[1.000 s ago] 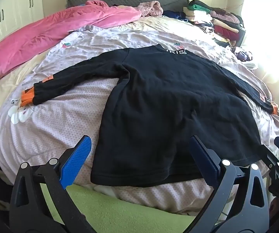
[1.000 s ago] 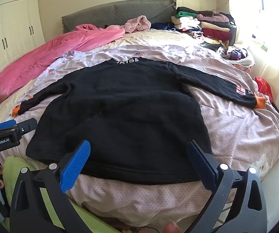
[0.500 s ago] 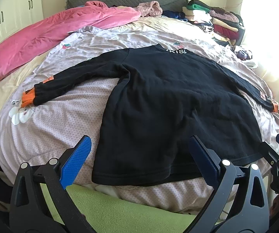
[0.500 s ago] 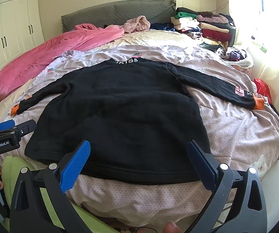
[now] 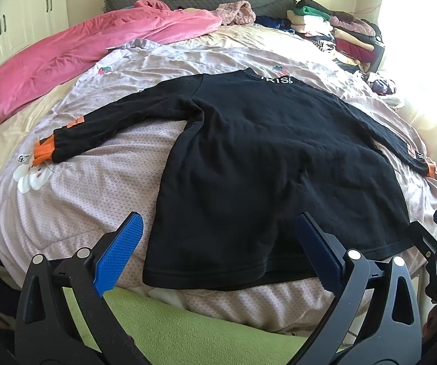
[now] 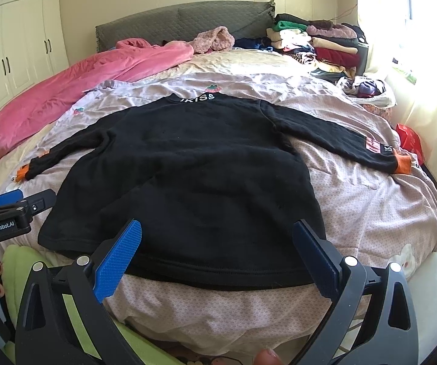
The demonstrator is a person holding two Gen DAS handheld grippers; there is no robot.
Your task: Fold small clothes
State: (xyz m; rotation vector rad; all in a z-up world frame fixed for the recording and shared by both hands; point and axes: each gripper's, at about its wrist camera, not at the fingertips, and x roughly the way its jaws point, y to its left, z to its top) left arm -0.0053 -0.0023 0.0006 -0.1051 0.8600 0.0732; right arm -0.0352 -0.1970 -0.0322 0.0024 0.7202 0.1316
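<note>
A black long-sleeved top (image 5: 264, 158) with orange cuffs lies flat on the bed, both sleeves spread out; it also shows in the right wrist view (image 6: 194, 176). Its left cuff (image 5: 43, 152) lies at the left, its right cuff (image 6: 400, 162) at the right. My left gripper (image 5: 218, 243) is open and empty above the hem near the bottom left corner. My right gripper (image 6: 216, 243) is open and empty above the hem's middle. Neither touches the cloth.
A pink quilt (image 5: 81, 48) lies along the far left of the bed. Stacked folded clothes (image 6: 318, 39) sit at the far right by the headboard. A green cloth (image 5: 172, 331) lies at the near edge. A red bag (image 6: 410, 140) is beside the bed at right.
Both grippers have moved slightly; the view of the top has shifted a little. The top lies as before and both grippers stay open.
</note>
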